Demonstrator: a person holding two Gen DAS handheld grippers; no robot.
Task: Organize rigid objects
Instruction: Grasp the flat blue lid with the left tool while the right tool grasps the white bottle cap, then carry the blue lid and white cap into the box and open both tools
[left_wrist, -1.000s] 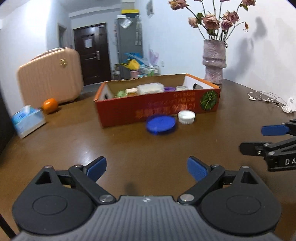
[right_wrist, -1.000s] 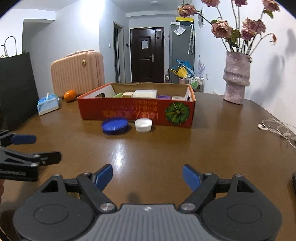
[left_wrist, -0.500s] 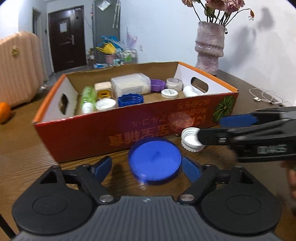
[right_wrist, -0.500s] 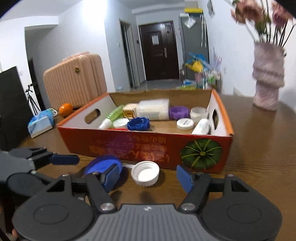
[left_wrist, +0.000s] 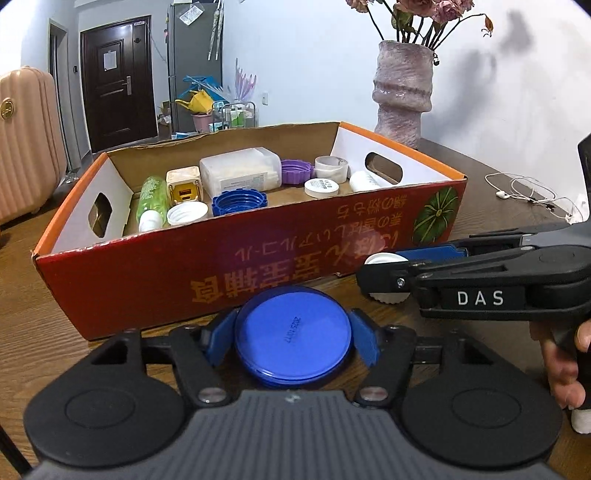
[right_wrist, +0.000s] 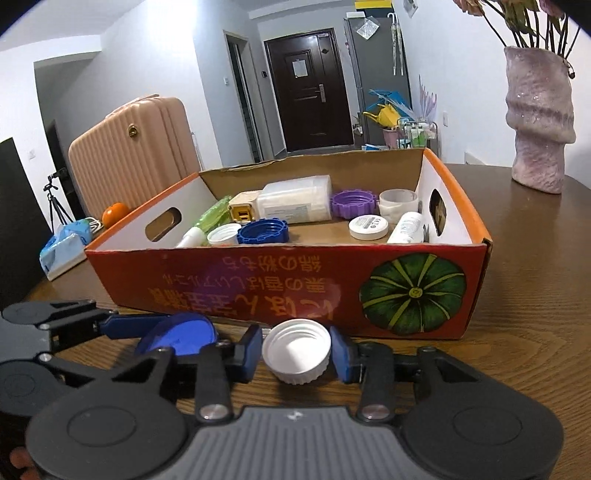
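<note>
A round blue lid lies on the brown table just in front of the red cardboard box. My left gripper is shut on this blue lid, a pad on each side. A white screw cap sits open side up to its right. My right gripper is shut on the white cap. In the left wrist view the right gripper covers most of the cap. In the right wrist view the blue lid shows at the left.
The box holds several lids, a clear container, a green bottle and a white tube. A pink vase stands behind right. Earphones lie right. A tissue pack and an orange lie left.
Both grippers moved forward to the box front and closed: the left onto the blue lid, the right onto the white cap.
</note>
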